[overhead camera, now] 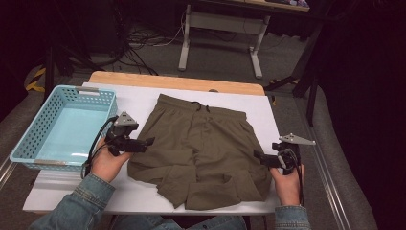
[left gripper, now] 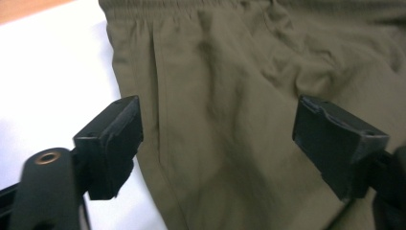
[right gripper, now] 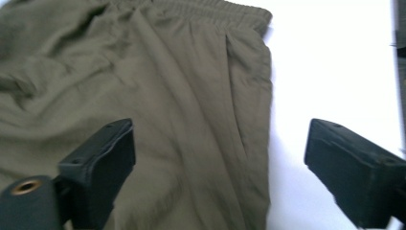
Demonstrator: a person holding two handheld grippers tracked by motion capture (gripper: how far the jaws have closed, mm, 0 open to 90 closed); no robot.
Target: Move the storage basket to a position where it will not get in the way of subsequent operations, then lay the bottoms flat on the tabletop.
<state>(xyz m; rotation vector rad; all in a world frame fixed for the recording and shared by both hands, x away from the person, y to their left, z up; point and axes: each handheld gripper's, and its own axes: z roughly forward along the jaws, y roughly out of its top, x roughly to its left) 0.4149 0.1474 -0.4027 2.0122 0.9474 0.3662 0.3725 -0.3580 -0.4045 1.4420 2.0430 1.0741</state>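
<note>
No lettering, label or number can be read anywhere, though the blurred close views might hide some.

A grey floor [overhead camera: 225, 57] is seen across the upper part of the frame, dimly lit, with dark surroundings at both sides. A white-legged desk [overhead camera: 220, 26] is placed at upper centre, and tangled cables [overhead camera: 143, 40] are strewn to its left.

Right gripper [right gripper: 218, 167] wide apart above olive shorts [right gripper: 158, 96], white table [right gripper: 330, 62].
</note>
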